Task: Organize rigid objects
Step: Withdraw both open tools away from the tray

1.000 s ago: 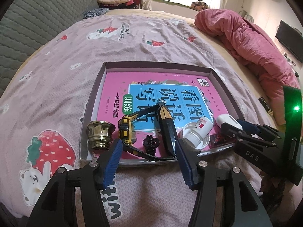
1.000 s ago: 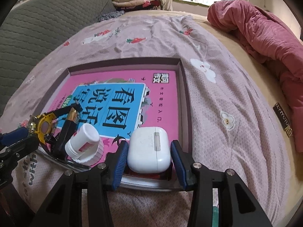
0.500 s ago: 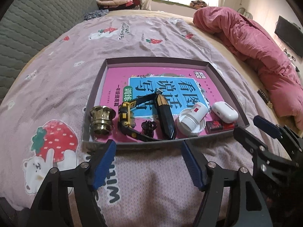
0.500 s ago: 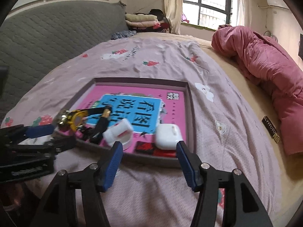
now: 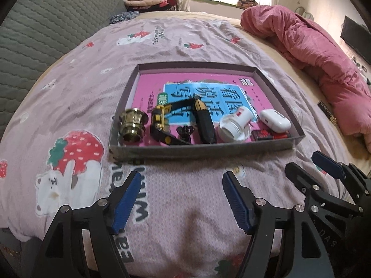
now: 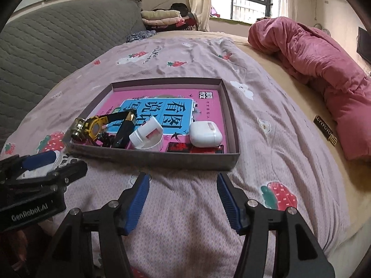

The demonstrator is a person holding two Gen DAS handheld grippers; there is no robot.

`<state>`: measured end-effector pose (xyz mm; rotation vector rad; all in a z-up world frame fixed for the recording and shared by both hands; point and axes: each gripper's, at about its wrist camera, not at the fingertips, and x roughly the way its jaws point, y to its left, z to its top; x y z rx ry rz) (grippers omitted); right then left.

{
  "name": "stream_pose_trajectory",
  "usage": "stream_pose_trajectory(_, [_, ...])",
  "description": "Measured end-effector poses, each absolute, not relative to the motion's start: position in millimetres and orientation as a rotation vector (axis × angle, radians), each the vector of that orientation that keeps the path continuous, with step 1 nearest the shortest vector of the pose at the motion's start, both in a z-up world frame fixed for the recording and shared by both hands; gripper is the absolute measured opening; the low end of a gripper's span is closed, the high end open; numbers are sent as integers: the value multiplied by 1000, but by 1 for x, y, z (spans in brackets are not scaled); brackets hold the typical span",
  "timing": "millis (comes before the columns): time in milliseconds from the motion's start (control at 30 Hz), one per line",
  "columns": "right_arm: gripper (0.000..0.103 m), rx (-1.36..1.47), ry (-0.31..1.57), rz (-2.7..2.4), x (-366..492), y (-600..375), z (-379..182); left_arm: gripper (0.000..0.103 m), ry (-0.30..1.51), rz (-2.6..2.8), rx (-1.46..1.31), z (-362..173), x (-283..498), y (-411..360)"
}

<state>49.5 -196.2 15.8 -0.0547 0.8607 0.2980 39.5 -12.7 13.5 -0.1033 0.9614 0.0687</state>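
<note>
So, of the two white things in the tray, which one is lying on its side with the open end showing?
The white bottle, next to the black pen-like piece. The white earbud case nearer the tray's right wall is closed.

Lit softly by daylight from the window at the far end, blown out to white glare. Strongly bowed by fisheye, dark-vignetted at corners; sharp throughout, with faint shadows under the tray.
</note>
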Motion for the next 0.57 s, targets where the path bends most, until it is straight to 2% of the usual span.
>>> stream_pose_trajectory(567, [60, -63, 919, 304, 39, -192, 1, 74, 972, 56, -129, 13, 28, -19])
